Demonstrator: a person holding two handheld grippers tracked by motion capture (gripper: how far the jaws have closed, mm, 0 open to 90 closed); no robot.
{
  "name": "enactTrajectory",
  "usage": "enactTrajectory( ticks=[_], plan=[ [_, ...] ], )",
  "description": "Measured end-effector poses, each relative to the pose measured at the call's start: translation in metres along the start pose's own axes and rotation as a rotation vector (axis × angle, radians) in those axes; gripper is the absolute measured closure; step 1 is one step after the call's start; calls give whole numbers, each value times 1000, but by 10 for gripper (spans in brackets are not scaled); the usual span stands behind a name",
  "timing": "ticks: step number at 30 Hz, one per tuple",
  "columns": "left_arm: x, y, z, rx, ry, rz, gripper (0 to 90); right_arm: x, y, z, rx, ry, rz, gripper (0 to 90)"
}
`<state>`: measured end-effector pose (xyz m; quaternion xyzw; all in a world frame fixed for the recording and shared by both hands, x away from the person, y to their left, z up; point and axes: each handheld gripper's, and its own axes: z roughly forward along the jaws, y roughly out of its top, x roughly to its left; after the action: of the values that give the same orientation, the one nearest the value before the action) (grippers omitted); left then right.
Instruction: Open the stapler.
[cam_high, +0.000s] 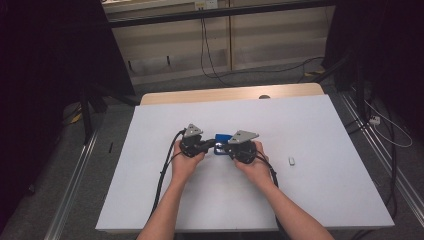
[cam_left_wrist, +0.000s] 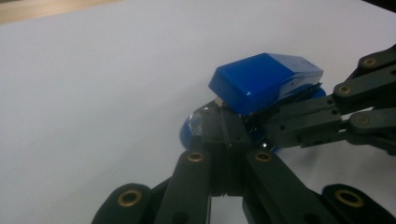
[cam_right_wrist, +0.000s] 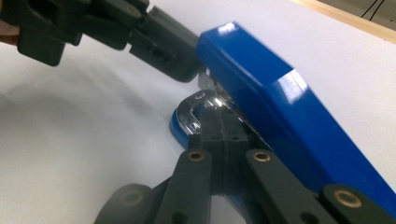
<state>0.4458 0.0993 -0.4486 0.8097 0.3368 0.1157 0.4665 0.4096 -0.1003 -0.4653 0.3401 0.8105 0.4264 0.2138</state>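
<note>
stapler (cam_high: 220, 142), blue, lay mid-table on the white sheet (cam_high: 310, 200), between both grippers. left gripper (cam_left_wrist: 226, 135) had its jaws pressed together at the stapler's front end, by the chrome plate. right gripper (cam_right_wrist: 219, 130) likewise had jaws closed, tips against the metal under the blue top. small white item (cam_high: 292, 161) lay well apart, to the right.

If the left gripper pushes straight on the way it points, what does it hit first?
Left gripper is shut and already at the blue stapler; going on, it would likely press into the stapler first, with the right gripper just beyond.
</note>
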Motion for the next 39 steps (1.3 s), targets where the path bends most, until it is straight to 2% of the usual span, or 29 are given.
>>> enactTrajectory(
  ticks=[3, 13, 14, 15, 16, 17, 23, 27, 30, 35, 39],
  plan=[
    [-2, 4, -3, -10, -1, 3, 900, 0, 0, 0, -1, -2, 0, 900],
    [-5, 13, -5, -37, -7, 6, 900, -4, 0, 0, -4, -4, 51, 900],
    [-5, 14, -6, -32, -7, 14, 900, -4, 0, -1, -9, -5, 55, 900],
    [-5, 15, -6, -37, -7, 18, 900, -5, 1, -2, -42, -3, 72, 900],
    [-6, 16, -6, -37, -7, 21, 900, -5, 1, -2, -42, -3, 72, 900],
    [-6, 17, -7, -39, -5, 24, 900, -5, 3, -4, -66, 0, 94, 900],
    [-9, 22, -7, -48, -12, 26, 900, -2, 12, -5, -109, -16, 80, 900],
    [-9, 25, -8, -37, -9, 41, 900, 0, 13, -1, -109, -33, 67, 900],
    [-9, 24, -7, -45, -11, 42, 900, 0, 12, 0, -120, -46, 75, 900],
    [-7, 22, -5, -36, 2, 33, 900, 3, 11, -1, -141, -88, 53, 900],
    [-6, 18, -1, -32, 0, 36, 900, 4, 12, -2, -144, -95, 50, 900]
  ],
)
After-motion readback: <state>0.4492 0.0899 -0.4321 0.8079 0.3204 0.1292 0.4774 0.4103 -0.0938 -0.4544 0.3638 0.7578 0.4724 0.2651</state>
